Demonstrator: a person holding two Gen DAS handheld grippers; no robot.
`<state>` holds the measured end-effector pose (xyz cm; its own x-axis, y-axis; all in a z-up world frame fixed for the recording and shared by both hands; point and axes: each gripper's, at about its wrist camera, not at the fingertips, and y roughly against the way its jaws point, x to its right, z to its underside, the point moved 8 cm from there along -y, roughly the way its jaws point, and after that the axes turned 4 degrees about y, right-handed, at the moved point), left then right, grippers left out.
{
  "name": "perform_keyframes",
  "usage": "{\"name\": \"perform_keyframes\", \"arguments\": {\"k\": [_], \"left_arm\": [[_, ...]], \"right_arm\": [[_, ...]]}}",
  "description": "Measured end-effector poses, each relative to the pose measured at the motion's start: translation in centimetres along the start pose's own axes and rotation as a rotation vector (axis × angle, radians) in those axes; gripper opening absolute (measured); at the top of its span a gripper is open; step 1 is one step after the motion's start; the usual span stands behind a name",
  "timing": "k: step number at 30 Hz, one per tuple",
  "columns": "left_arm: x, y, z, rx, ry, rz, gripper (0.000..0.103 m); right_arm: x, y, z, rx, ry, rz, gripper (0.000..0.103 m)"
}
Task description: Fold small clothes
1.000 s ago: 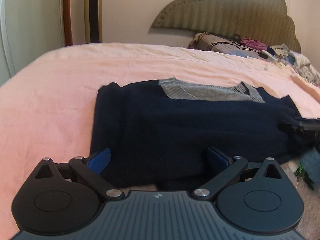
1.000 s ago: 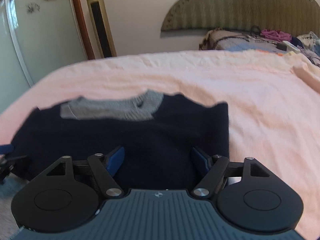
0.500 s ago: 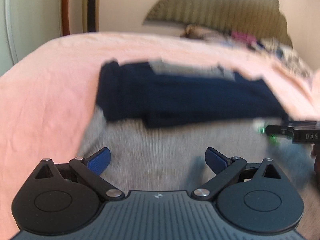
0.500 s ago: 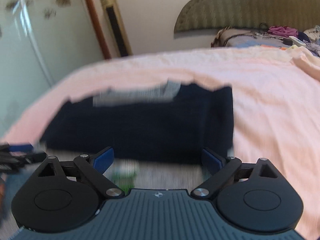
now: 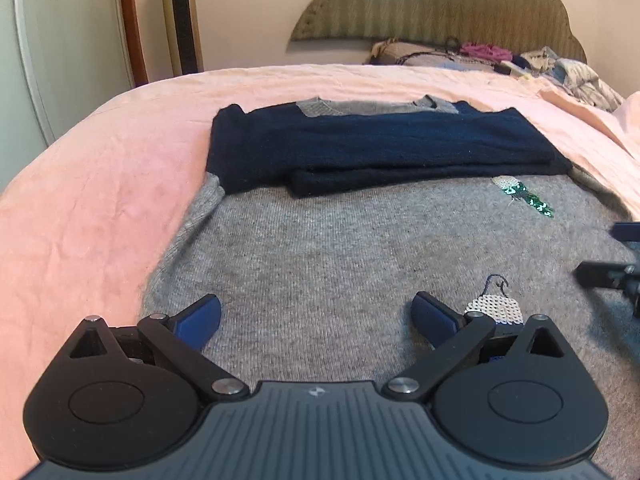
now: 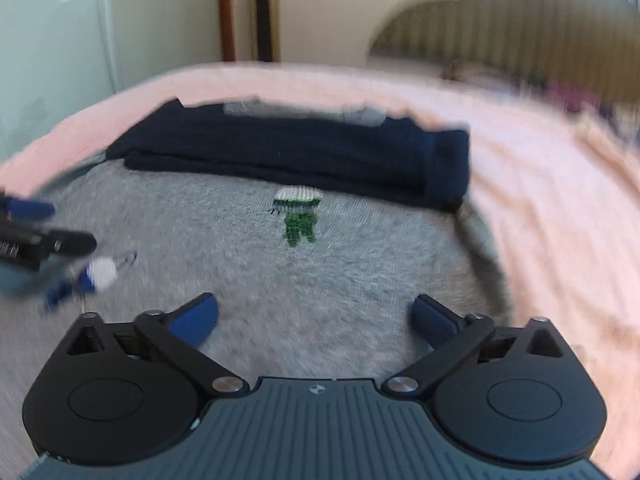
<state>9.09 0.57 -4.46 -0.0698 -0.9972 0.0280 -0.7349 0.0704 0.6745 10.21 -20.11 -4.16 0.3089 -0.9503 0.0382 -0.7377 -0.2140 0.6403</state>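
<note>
A small grey sweater (image 5: 360,248) with navy sleeves (image 5: 380,148) lies on the pink bed; the sleeves are folded across its upper part. Sequin patches dot the grey front: a green one (image 5: 528,198) and a white one (image 5: 496,308). My left gripper (image 5: 316,316) is open and empty over the sweater's near part. My right gripper (image 6: 316,316) is open and empty over the same grey front (image 6: 280,272), with the sleeves (image 6: 304,152) beyond it; this view is blurred. Each gripper shows at the edge of the other's view: the right one (image 5: 616,264) and the left one (image 6: 36,236).
The pink bedsheet (image 5: 100,200) surrounds the sweater on the left, the far side and the right. A pile of clothes (image 5: 480,54) lies by the headboard (image 5: 432,8). A tall gold fan (image 5: 182,16) and a white wardrobe (image 5: 60,40) stand to the left.
Both grippers have drawn back toward the sweater's near edge and risen, so the grey front now shows below the folded navy sleeves. Both stay open.
</note>
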Motion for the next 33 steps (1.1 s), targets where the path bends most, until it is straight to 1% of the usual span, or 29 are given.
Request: {"name": "perform_keyframes", "arguments": {"k": [2, 3, 5, 6, 9, 10, 11, 14, 15, 17, 19, 20, 21, 22, 23, 26, 28, 30, 32, 33], "left_arm": [[0.0, 0.0, 0.0, 0.002, 0.007, 0.000, 0.103], [0.0, 0.0, 0.0, 0.004, 0.006, -0.001, 0.103], [0.0, 0.0, 0.0, 0.007, 0.007, -0.001, 0.103], [0.0, 0.0, 0.0, 0.008, 0.007, 0.000, 0.103], [-0.1, -0.1, 0.0, 0.010, 0.005, 0.002, 0.103], [-0.1, -0.1, 0.0, 0.009, 0.004, 0.002, 0.103], [-0.2, 0.0, 0.1, 0.008, 0.003, -0.002, 0.103], [-0.5, 0.9, 0.3, -0.009, 0.012, -0.043, 0.103], [-0.7, 1.7, 0.7, -0.013, 0.032, -0.035, 0.103], [-0.6, 3.2, 1.8, -0.021, 0.058, 0.021, 0.103], [-0.4, 4.0, 3.1, -0.021, 0.027, 0.020, 0.103], [-0.2, 4.1, 3.7, -0.009, -0.015, 0.010, 0.103], [-0.2, 4.3, 4.0, 0.010, -0.027, 0.018, 0.103], [-0.5, 4.3, 3.9, 0.004, -0.008, 0.030, 0.103], [-0.8, 4.2, 3.7, 0.004, 0.002, 0.028, 0.103], [-0.8, 3.9, 3.5, 0.005, -0.004, 0.017, 0.103], [-0.8, 3.9, 3.5, 0.007, -0.002, 0.017, 0.103], [-0.8, 3.9, 3.6, 0.008, -0.003, 0.016, 0.103], [-0.9, 3.9, 3.6, 0.007, -0.003, 0.015, 0.103], [-0.9, 3.9, 3.6, 0.007, -0.003, 0.012, 0.103]], "right_arm": [[1.0, 1.0, 0.3, -0.007, -0.031, 0.067, 0.102], [0.9, 1.8, 0.5, -0.006, -0.039, 0.074, 0.100], [-0.2, 3.2, 0.7, 0.002, -0.035, 0.027, 0.101], [-1.0, 3.8, 1.0, 0.005, -0.014, 0.008, 0.103], [-2.4, 3.5, 2.7, -0.025, 0.058, 0.008, 0.103], [-2.3, 3.9, 2.8, 0.003, 0.044, -0.003, 0.103], [-1.7, 4.0, 2.7, 0.004, 0.015, -0.016, 0.103], [-1.1, 4.6, 2.8, -0.008, -0.004, 0.041, 0.103], [-1.2, 5.0, 2.9, -0.014, -0.007, 0.046, 0.103], [-2.5, 6.5, 3.0, 0.005, 0.018, 0.017, 0.103], [-3.6, 6.9, 3.8, 0.008, 0.057, -0.001, 0.103], [-3.8, 6.5, 4.4, -0.008, 0.079, 0.007, 0.103], [-4.0, 6.3, 4.7, 0.007, 0.080, 0.005, 0.103], [-3.6, 6.3, 4.7, 0.003, 0.049, -0.015, 0.103], [-3.0, 6.3, 4.6, 0.005, 0.012, -0.025, 0.103], [-1.7, 6.5, 4.6, -0.007, -0.017, 0.022, 0.103], [-2.1, 7.2, 4.5, -0.010, -0.031, 0.018, 0.103], [-3.1, 8.0, 4.5, 0.004, -0.014, -0.016, 0.103], [-3.6, 7.6, 5.3, -0.017, 0.039, 0.000, 0.103], [-3.5, 7.5, 5.8, -0.006, 0.049, 0.000, 0.103]]}}
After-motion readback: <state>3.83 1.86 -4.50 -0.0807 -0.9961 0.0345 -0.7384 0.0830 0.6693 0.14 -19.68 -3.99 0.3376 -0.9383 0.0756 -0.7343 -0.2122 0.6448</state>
